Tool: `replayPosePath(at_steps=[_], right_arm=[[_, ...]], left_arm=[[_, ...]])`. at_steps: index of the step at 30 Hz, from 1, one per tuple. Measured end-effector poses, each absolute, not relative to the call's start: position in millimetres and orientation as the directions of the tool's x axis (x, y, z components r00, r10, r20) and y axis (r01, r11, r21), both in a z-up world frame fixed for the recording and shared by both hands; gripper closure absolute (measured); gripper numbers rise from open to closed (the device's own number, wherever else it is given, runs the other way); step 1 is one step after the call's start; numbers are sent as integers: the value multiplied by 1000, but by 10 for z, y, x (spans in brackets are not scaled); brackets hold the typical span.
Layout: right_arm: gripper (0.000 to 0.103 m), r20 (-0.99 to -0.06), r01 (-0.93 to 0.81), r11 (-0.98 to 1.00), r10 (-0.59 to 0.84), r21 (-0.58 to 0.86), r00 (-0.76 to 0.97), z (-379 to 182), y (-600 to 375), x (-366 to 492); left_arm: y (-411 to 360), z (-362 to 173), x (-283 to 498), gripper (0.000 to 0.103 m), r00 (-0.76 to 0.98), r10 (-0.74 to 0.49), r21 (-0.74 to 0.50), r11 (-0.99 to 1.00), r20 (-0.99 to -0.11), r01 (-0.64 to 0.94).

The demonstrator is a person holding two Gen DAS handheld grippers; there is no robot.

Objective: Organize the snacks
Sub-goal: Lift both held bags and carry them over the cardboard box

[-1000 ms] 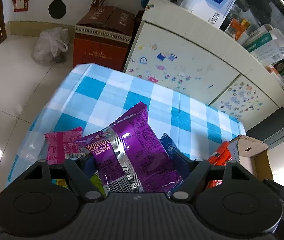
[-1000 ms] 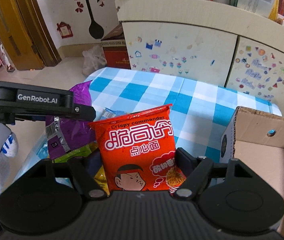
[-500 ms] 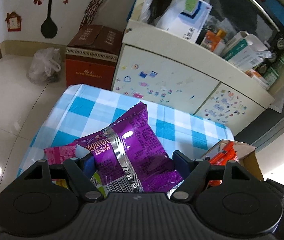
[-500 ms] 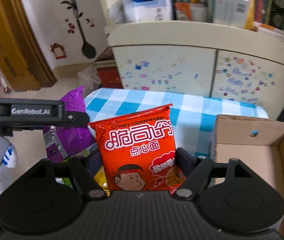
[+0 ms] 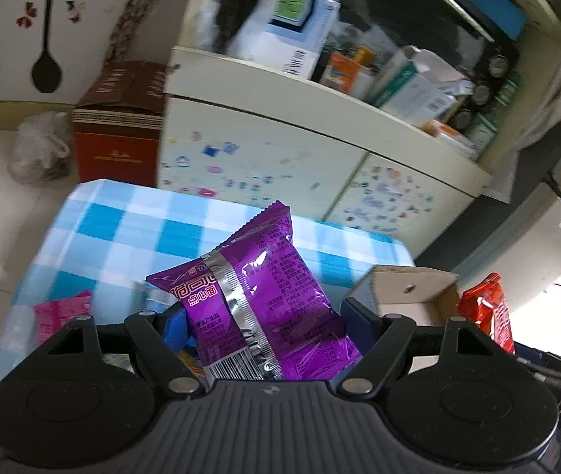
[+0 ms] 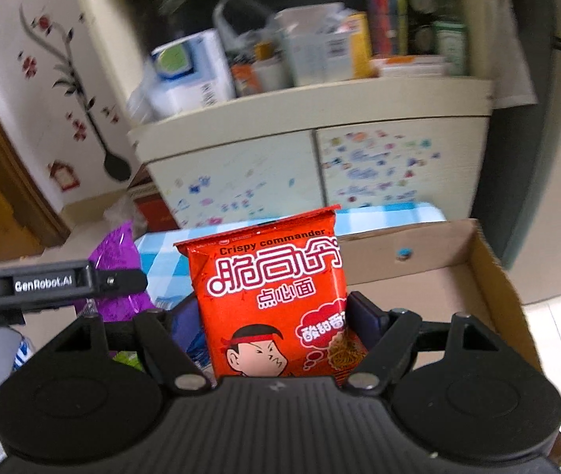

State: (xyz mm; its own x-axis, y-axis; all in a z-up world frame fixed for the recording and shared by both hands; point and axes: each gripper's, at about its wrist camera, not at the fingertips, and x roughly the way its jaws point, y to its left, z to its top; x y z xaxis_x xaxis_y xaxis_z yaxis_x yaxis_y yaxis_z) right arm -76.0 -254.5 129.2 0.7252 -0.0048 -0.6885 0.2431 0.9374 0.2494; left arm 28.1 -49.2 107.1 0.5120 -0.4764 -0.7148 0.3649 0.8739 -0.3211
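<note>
My left gripper (image 5: 268, 331) is shut on a purple snack packet (image 5: 260, 296) and holds it above the blue-checked table (image 5: 130, 233). My right gripper (image 6: 276, 328) is shut on a red "Crispy commander" noodle packet (image 6: 272, 292), raised over the open cardboard box (image 6: 438, 276). The box (image 5: 406, 296) and the red packet (image 5: 489, 312) show at the right of the left wrist view. The purple packet (image 6: 116, 252) and the left gripper's side (image 6: 43, 284) show at the left of the right wrist view.
A pink packet (image 5: 59, 312) and other loose snacks lie on the table's near left. A cream cabinet (image 5: 280, 150) with stickers stands behind the table. A red carton (image 5: 118, 134) and a plastic bag (image 5: 39, 150) sit on the floor.
Both grippers have lifted and tilted upward with their packets. The right gripper has moved right, over the cardboard box; the left has followed toward the box.
</note>
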Motion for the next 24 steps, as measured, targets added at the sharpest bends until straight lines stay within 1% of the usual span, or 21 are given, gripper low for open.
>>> replayPosePath(at_steps=[5,13,19,24], right_arm=[[26,-675,321,910,-65,262,735,1350,-2782,-894],[26,-683,458,844,-160,280,712,1346,-3152,-1059],[25,-690,500,809,-171,309,704,1335,-3323,-1155],[25,-696,531,782,-182,326,695,1315,-3448,-1234]], left_arm=[[-677,1074,198,21,490,-519,-327,844,-700,425],[-1041,1025,12,21,420,-617,-387,767,-666,513],[-1302,926,-171,21,366,-642,-397,732,-674,554],[-1530,829,-305,21,322,-668,-444,710,-671,546]])
